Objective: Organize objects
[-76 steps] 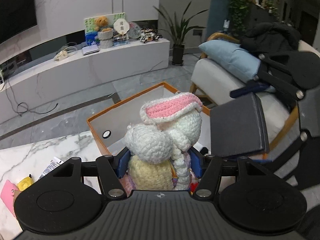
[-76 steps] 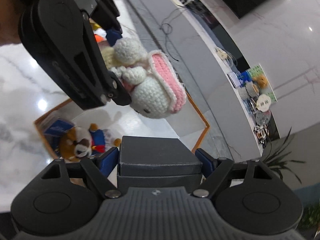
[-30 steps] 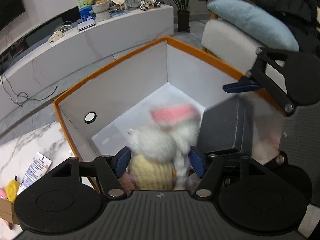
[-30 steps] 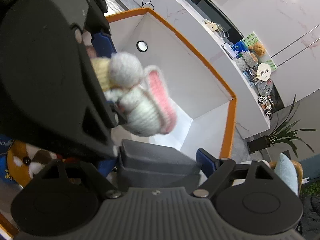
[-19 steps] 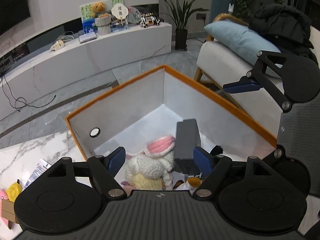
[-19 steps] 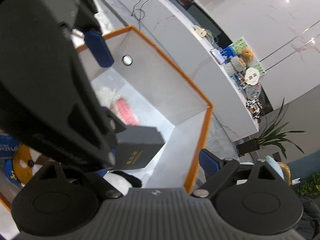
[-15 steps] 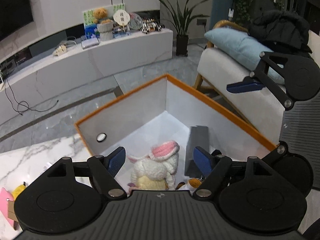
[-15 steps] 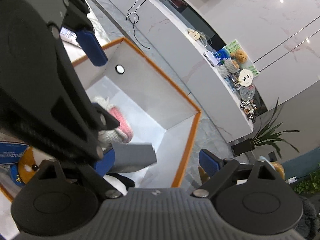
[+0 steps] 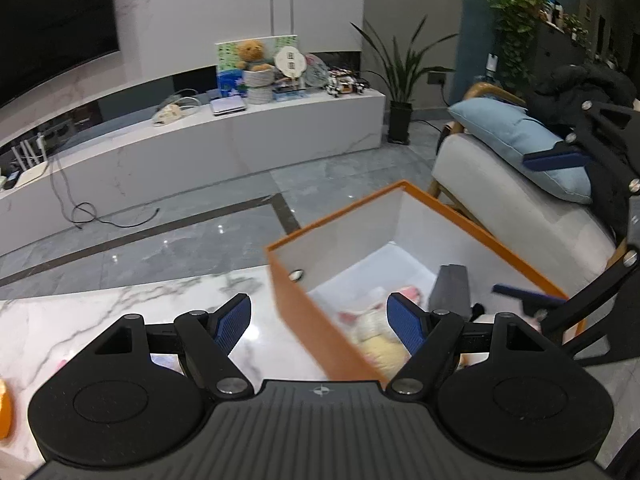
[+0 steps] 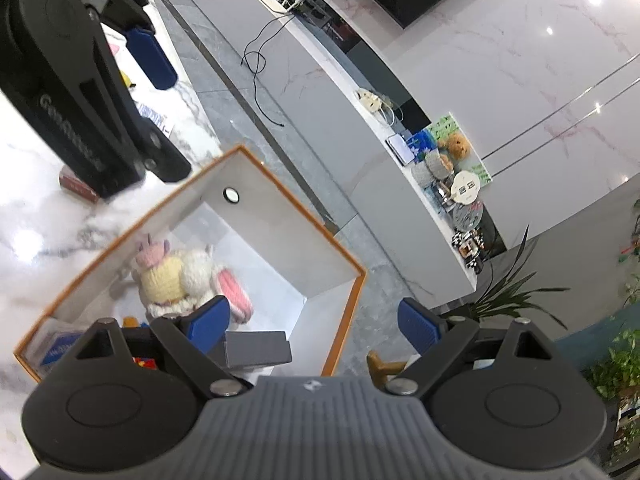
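Note:
An orange-rimmed white box [image 9: 304, 316] [image 10: 352, 304] stands at the edge of the marble table. Inside it lie a crocheted bunny doll [image 9: 372, 328] [image 10: 180, 276] and a dark grey box [image 9: 450, 286] [image 10: 256, 346]. My left gripper [image 9: 320, 320] hangs open above the box's near wall with nothing between its blue pads. In the right wrist view my right gripper [image 10: 312, 322] is open too, above the box's far corner, and empty. The other gripper shows in each view: the right one [image 9: 560, 232] and the left one [image 10: 152, 60].
The marble table [image 9: 120, 312] carries small packets [image 10: 154, 118] and a red item [image 10: 78, 188] to the left of the box. More toys and a blue packet [image 10: 60, 350] lie in the box. Beyond are a grey floor, a white media bench [image 9: 200, 148] and an armchair [image 9: 512, 196].
Both grippers opened over the box, letting the bunny doll and the grey box fall into it, then rose and drew back; the left one shifted left toward the table.

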{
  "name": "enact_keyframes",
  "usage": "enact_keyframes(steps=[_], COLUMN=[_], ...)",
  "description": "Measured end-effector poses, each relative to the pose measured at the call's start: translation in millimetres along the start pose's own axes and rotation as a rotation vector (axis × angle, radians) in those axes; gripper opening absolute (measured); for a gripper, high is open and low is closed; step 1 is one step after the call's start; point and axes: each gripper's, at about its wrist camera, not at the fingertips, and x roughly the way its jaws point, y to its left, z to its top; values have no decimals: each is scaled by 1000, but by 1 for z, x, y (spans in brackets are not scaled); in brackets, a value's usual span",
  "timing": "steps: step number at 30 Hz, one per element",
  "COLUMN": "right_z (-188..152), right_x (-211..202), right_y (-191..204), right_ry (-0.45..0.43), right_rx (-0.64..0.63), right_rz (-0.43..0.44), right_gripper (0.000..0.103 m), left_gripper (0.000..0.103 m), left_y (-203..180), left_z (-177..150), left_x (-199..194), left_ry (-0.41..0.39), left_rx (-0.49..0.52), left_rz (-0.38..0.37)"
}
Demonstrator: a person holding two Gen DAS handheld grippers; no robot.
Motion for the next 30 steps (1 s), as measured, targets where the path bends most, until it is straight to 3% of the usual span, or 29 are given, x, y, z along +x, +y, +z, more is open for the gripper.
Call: enact_keyframes(steps=[15, 24, 30], right_z=[73, 115, 128], right_x=[-23, -24, -12], right_y=[53, 99, 128], right_ry=[-98, -134, -120], right_rx=[-102, -168, -193], right_rz=[46, 104, 144], right_gripper=[91, 91, 91], left_gripper=[88, 88, 88], left_y=[112, 159, 184], left_z=[-42, -80, -104], left_x=[-31, -39, -32], left_ry=[1, 21, 10], left_rx=[-96, -78, -112], left_rz=[111, 144, 123])
